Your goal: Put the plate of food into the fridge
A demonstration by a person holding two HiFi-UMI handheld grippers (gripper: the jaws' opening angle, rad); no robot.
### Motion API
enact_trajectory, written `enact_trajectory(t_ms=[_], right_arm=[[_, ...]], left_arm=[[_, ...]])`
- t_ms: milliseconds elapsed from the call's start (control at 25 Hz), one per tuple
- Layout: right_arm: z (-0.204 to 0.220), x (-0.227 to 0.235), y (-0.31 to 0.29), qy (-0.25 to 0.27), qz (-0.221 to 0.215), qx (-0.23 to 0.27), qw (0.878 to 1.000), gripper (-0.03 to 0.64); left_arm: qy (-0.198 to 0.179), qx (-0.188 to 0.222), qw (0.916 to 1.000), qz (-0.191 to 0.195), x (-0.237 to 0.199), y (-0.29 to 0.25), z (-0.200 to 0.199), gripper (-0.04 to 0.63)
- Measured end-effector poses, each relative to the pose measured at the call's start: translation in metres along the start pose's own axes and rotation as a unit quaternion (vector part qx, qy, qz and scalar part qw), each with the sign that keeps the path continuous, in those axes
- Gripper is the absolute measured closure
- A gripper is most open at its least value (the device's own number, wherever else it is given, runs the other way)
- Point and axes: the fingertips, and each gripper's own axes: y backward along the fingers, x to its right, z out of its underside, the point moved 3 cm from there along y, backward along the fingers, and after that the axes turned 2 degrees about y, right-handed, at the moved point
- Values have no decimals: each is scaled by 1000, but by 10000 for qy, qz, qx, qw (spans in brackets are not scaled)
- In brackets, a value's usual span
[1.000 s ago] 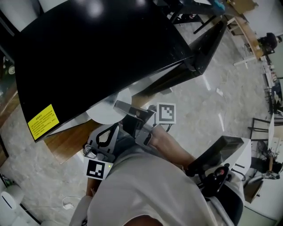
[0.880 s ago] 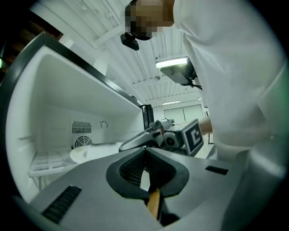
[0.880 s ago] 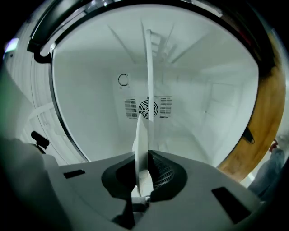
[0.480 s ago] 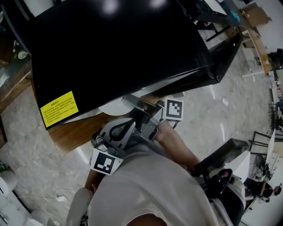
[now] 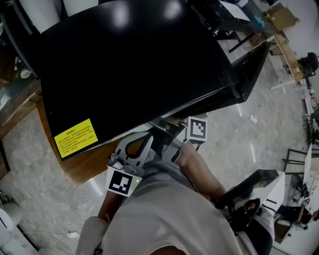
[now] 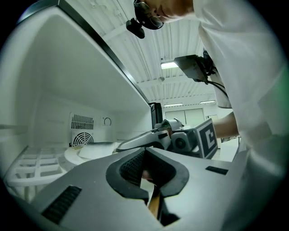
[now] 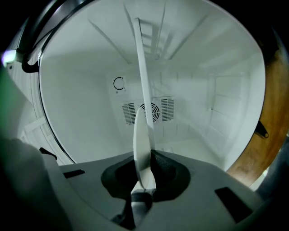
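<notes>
White fridge (image 7: 216, 103) walls fill the right gripper view, with the fan vent (image 7: 166, 108) near centre frame. The right gripper (image 7: 144, 175) has its fingers clenched on the rim of the plate (image 7: 143, 135), which shows edge-on and reaches into the compartment. The left gripper (image 6: 148, 170), at lower centre of its own view, has its fingers drawn together, seemingly empty, beside the plate. Best to keep the plate level, slide it straight toward the vent, and rest it on the fridge floor before releasing.

This looks like a test lab or workshop hall, not a home. A black fridge (image 5: 139, 64) with a yellow warning label (image 5: 76, 138) stands on polished stone floor (image 5: 259, 134). A wooden bench (image 5: 283, 45) and cardboard box (image 5: 279, 11) sit at two o'clock, and a strip light (image 6: 170, 65) hangs under a ribbed ceiling (image 6: 135, 49).
</notes>
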Motion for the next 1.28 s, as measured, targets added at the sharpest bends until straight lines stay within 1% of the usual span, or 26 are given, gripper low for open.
enact_trajectory(t_ms=[80,160,200,280,400,440,480,520,560,600,640,680,720,760,800,840,880,1000,1040,1080,1200,1280], right_arm=[[-1,0,0,-8,-61,-11,10000,578],[1,-4,0,51,-182,-129,9997,552],[4,-6,0,110,-262,-232,9993,531],[8,-12,0,242,-393,-417,9981,489],[9,-19,7,364,-500,-508,9968,468],[9,-22,11,483,-520,-501,9962,468],[10,-25,15,767,-489,-481,9947,469],[10,-27,20,1299,-348,-441,9899,469],[10,-27,25,2081,-52,-385,9773,469],[9,-26,29,3034,375,-328,9515,469],[9,-26,31,4034,844,-281,9107,483],[9,-27,31,4953,1264,-243,8591,530],[9,-29,29,5704,1592,-202,8055,571],[10,-32,27,6239,1814,-144,7600,575],[10,-35,23,6542,1938,-68,7310,583],[10,-37,19,6658,1990,3,7191,584],[10,-37,17,6673,1999,53,7174,584],[7,-34,12,6598,2017,155,7237,586],[6,-33,10,6594,2043,155,7234,586],[5,-32,9,6617,2066,138,7206,586],[4,-32,6,6759,2123,85,7057,586],[4,-31,4,6757,2160,129,7047,586]], left_arm=[[80,31,9999,-100,-6,-4,0,577],[167,-99,9993,-331,-13,-8,3,578],[190,-169,9984,-496,-17,-10,4,577],[229,-181,9968,-745,-24,-14,4,577],[275,-125,9960,-841,-30,-20,1,577],[249,-119,9959,-865,-31,-22,0,577],[211,-108,9957,-892,-33,-23,-1,577],[171,-103,9955,-923,-36,-24,-1,577],[130,-112,9952,-964,-38,-24,-1,577],[92,-132,9947,-1016,-40,-25,0,577],[70,-147,9942,-1065,-42,-25,0,577],[78,-144,9938,-1096,-43,-25,1,578],[110,-123,9937,-1110,-43,-25,1,577],[137,-91,9936,-1119,-43,-26,1,577],[134,-56,9935,-1131,-43,-26,-1,577],[109,-22,9933,-1154,-43,-25,-3,578],[89,8,9929,-1185,-44,-23,-5,577],[169,61,9916,-1277,-45,-18,-6,577],[188,57,9913,-1300,-45,-16,-5,577],[154,20,9911,-1319,-46,-15,-3,577],[-172,-183,9900,-1391,-46,-9,0,577],[-153,-144,9894,-1437,-46,-6,0,577]])
